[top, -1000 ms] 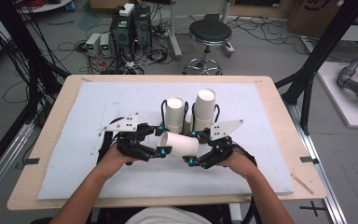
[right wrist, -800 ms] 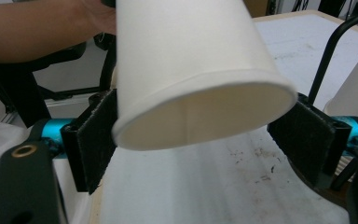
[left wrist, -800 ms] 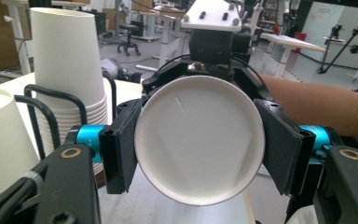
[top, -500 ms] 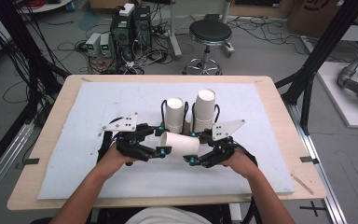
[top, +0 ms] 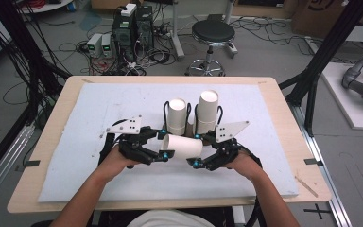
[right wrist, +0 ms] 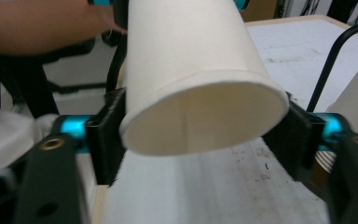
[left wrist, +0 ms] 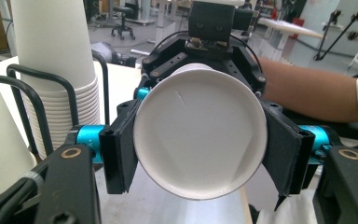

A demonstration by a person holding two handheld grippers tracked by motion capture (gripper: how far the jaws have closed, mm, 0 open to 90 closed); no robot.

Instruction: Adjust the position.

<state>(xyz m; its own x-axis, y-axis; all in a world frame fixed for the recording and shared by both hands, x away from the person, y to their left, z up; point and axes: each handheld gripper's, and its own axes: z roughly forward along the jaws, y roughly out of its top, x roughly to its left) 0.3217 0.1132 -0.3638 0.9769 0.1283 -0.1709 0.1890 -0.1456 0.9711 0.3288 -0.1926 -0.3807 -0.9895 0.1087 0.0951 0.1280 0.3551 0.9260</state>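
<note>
A white paper cup lies on its side in the air between my two grippers, just above the white board. My left gripper is shut on the cup's closed base, with one black pad on each side. My right gripper holds the open mouth end. Its jaws have just been opening a little, and the rim still sits between the pads and touches both. In the left gripper view, the right gripper's body shows behind the cup.
Two stacks of white cups stand in black wire holders just beyond the grippers. The white board covers the wooden table. A stool and computer boxes are on the floor beyond.
</note>
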